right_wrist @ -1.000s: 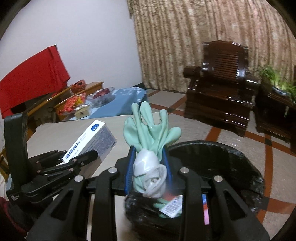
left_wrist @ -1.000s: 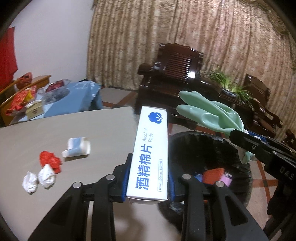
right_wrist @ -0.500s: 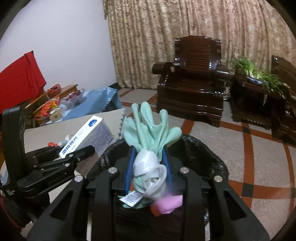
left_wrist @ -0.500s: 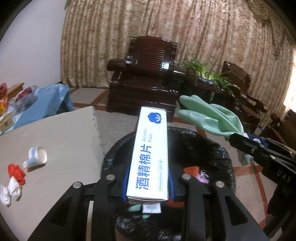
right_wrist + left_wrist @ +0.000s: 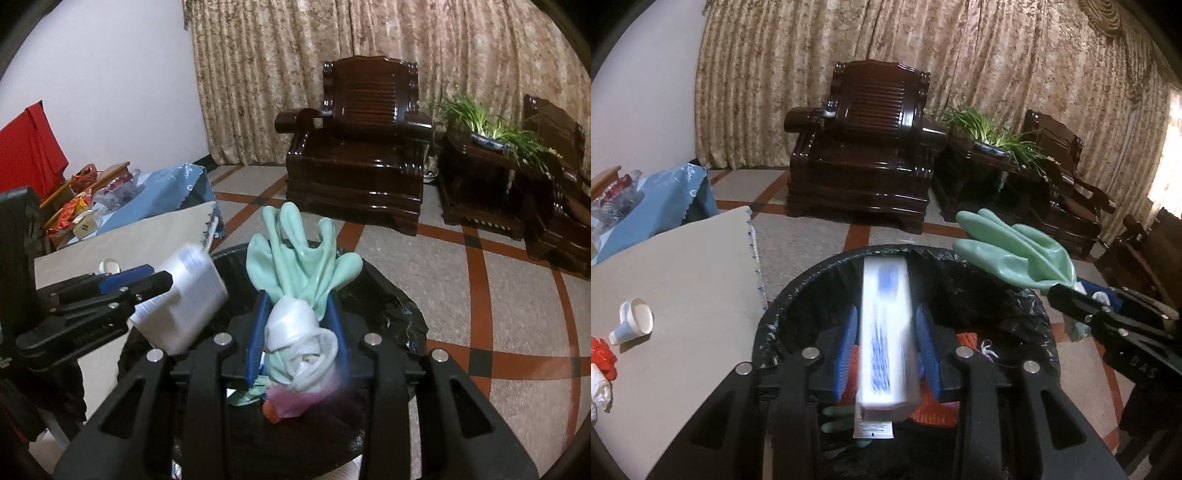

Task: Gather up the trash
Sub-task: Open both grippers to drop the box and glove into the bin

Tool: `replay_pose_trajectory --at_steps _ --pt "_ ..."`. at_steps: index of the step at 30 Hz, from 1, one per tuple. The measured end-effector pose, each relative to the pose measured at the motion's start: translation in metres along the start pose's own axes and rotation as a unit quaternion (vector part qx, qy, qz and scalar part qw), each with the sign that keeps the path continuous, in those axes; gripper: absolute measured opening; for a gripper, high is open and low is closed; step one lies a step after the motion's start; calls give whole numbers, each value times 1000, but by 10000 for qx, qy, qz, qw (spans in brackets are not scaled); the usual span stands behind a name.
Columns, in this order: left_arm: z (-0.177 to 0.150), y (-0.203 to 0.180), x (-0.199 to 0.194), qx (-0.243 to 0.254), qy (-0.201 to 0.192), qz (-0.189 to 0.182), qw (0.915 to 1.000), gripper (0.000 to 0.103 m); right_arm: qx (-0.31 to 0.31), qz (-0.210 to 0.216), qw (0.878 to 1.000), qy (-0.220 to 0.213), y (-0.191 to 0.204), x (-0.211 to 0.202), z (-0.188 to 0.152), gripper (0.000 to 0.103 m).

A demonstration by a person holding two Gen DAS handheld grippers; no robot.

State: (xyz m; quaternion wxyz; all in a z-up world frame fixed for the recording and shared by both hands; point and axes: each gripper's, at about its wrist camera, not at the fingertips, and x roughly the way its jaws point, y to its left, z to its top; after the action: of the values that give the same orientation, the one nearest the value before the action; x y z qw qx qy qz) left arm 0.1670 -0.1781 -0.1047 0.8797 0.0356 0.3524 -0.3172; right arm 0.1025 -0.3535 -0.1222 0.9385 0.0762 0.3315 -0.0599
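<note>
A black-lined trash bin (image 5: 820,273) sits below both grippers, beside the grey table (image 5: 683,280). My left gripper (image 5: 886,317) hangs over it with its jaws opening. The white alcohol-pad box (image 5: 882,369) is blurred between the blue pads (image 5: 846,350), with gaps on both sides, and slips down toward the bin. My right gripper (image 5: 297,306) is also opening over the bin (image 5: 399,302). The green rubber glove (image 5: 295,254) still stands upright between its pads. The glove (image 5: 1008,251) also shows at the right of the left wrist view.
On the table lie a paper cup (image 5: 631,325), a red wrapper (image 5: 602,354) and white tissue (image 5: 600,387). The bin holds red, pink and green trash. A dark wooden armchair (image 5: 864,155), a potted plant (image 5: 990,129) and a blue-covered side table (image 5: 672,195) stand behind.
Both grippers moved from over the table edge to above the bin. The left jaws have spread and the box has come loose, sliding down. The glove stays between the right pads.
</note>
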Motion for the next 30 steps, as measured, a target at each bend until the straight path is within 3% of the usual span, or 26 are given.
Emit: replay_pose_trajectory --at_steps 1,5,7,8,10,13,21,30 --pt "-1 1 1 -17 20 -13 10000 47 10 -22 10000 23 -1 1 -1 42" --pt "-3 8 -4 -73 -8 43 10000 58 81 -128 9999 -41 -6 -3 -3 65" --pt "-4 16 -12 -131 -58 154 9998 69 119 -192 9997 -117 -7 -8 -2 90" --pt "-3 19 -14 -151 -70 195 9997 70 140 -184 9996 -169 -6 -11 -1 93" --pt "-4 29 -25 -209 -137 357 9991 83 123 -119 9996 -235 -2 -17 0 96" --pt "-5 43 -43 -304 -260 537 9978 94 29 -38 9994 -331 9 -24 3 97" --pt "-14 82 -94 -624 -554 980 9917 97 -148 405 9978 -495 56 -34 16 98" --pt "-41 134 -138 -912 -645 1615 9805 97 -590 850 9941 -337 123 -19 20 98"
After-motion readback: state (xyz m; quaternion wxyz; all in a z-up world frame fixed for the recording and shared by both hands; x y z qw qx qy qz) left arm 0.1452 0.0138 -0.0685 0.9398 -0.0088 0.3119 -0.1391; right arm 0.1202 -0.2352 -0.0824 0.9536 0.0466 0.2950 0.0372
